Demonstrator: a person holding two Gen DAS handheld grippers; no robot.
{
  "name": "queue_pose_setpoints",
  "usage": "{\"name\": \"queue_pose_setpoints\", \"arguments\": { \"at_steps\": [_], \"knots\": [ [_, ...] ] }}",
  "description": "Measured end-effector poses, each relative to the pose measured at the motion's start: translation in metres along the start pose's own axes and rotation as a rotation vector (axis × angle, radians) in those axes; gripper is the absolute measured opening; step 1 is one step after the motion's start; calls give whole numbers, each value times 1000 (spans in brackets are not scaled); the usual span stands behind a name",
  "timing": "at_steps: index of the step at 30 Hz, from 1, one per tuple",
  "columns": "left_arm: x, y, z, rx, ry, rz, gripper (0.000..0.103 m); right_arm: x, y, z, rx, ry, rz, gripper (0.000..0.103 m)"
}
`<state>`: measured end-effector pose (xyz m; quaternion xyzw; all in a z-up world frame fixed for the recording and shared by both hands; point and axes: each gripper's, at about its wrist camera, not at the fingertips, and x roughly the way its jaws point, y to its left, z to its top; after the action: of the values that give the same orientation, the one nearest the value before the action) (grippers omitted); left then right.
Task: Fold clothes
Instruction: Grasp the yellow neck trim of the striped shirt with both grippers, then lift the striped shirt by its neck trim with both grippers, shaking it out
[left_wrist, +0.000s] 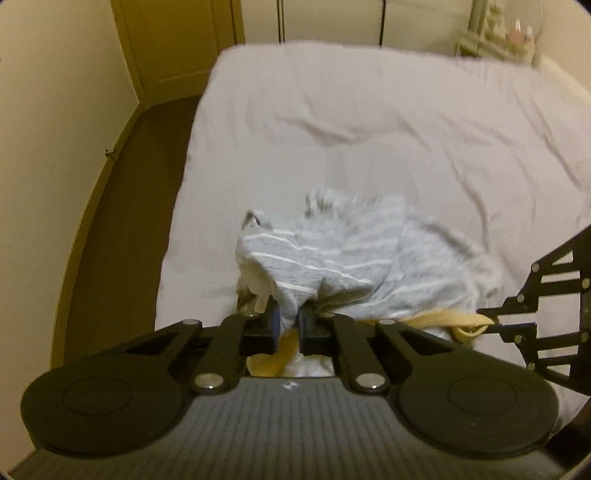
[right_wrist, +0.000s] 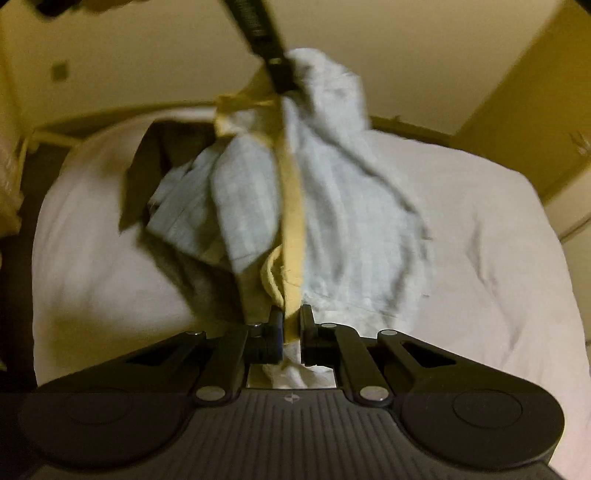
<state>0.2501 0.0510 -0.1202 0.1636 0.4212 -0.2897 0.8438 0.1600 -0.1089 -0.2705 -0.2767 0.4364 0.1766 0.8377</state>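
Grey striped garment (left_wrist: 332, 258), yellow-trimmed, bunched, held up

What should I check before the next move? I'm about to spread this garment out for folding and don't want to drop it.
1. Left gripper shut on the grey striped garment: ok, cloth is pinched between its fingers.
2. Right gripper shut on the garment's yellow trim: ok.
3. Garment spread flat between the grippers: not ok, it hangs bunched and twisted.
4. Which edges or corners are held: cannot tell, folds hide the garment's shape.
5. Bare bed sheet to lay it on: ok, beyond the garment only wrinkled sheet shows.
6. Garment clear of the bed's edge: cannot tell, the views are blurred.
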Motion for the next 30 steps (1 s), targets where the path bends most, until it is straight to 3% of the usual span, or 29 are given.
{"name": "queue_pose_setpoints", "arguments": {
  "at_steps": [4, 8, 17, 23, 30],
  "knots": [
    [-21, -2, 19, -13, -76, -38, 6, -46, -37, -2, 140, -75, -94, 5],
    [-42, -21, 51, 21, -165, -122, 5, -95, -78, -11, 273, -131, -215, 5],
    [-87, -121, 112, 189, -344, -327, 5, -217, -140, -78, 502, -203, -479, 4],
    [-124, -207, 111, 242, -381, -425, 5, -302, -137, -151, 556, -239, -565, 4],
    [-160, -306, 78, 192, -333, -490, 5, -404, -120, -249, 549, -329, -553, 5]
  ]
}}
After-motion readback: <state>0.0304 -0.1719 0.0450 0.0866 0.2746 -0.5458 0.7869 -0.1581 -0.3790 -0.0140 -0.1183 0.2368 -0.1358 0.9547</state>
